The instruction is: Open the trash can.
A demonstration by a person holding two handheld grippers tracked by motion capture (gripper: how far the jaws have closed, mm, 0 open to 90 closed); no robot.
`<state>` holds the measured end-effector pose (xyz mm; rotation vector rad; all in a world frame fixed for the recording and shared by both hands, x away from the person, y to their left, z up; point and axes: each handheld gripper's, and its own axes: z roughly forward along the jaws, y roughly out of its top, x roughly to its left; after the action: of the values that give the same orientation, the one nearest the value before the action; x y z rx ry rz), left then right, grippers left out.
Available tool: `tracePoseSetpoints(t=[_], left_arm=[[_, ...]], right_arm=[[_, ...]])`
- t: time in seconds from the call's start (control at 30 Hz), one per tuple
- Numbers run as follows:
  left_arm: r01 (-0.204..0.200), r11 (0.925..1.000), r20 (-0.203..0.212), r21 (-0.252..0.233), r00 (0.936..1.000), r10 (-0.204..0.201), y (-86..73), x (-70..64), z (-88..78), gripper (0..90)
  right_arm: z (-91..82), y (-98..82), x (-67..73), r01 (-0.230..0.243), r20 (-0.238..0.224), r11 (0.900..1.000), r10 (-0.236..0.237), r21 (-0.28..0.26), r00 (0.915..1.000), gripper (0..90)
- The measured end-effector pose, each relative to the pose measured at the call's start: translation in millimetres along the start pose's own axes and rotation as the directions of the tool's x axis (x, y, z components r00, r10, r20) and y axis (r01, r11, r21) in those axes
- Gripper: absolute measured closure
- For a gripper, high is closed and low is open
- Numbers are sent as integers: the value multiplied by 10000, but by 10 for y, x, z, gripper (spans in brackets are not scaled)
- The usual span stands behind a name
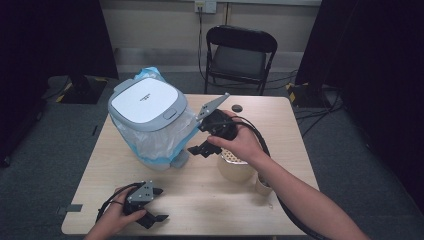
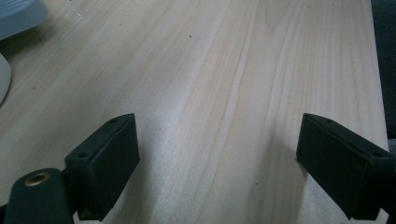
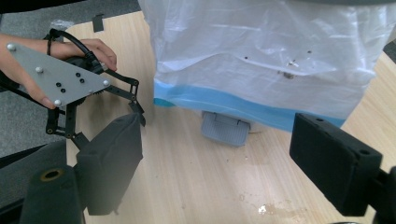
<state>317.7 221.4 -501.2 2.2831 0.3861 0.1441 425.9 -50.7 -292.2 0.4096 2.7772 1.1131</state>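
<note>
Two grippers, one pedal bin. We list the pedal bin point(image 1: 147, 120) at the far left of the counter point(image 1: 200, 200): grey body, white lid shut, lined with a white-and-blue bin bag point(image 3: 261, 60) that drapes down its front. Its grey foot pedal point(image 3: 224, 128) juts out at the base, below the bag's blue hem.

Right gripper point(image 1: 200, 149): held above the counter just beside the bin's base, jaws spread, nothing between them, pointed at the pedal.

Left gripper point(image 1: 157, 217): resting at the near left edge, jaws spread and empty, well apart from the bin.

Handling note, in our judgement: we lower the right gripper squarely onto the pedal's flat top, clear of the bag, and press straight down; the bin looks light, so it may tip or slide.
</note>
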Motion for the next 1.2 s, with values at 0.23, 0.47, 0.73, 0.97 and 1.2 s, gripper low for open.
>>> tracePoseSetpoints(t=[0.23,0.47,0.73,0.97,1.2], left_arm=[[0,10000,-16,9,10000,0,0,-1,-1,124],[-2,10000,-13,11,10000,2,0,0,-1,124],[-2,10000,-16,7,10000,2,0,0,-1,124],[-2,10000,-14,2,10000,2,0,-1,-1,124],[-2,10000,-12,7,10000,2,1,-1,-1,124]], right_arm=[[-34,66,-46,-42,60,9999,42,-117,10000,174],[-62,137,-74,-88,81,9997,89,-234,9999,179],[-65,252,-73,63,7,9993,-62,-375,10000,180],[-32,340,-74,180,-111,9986,-186,-504,9998,180],[-15,421,-85,261,-58,9979,-265,-600,9996,178]])
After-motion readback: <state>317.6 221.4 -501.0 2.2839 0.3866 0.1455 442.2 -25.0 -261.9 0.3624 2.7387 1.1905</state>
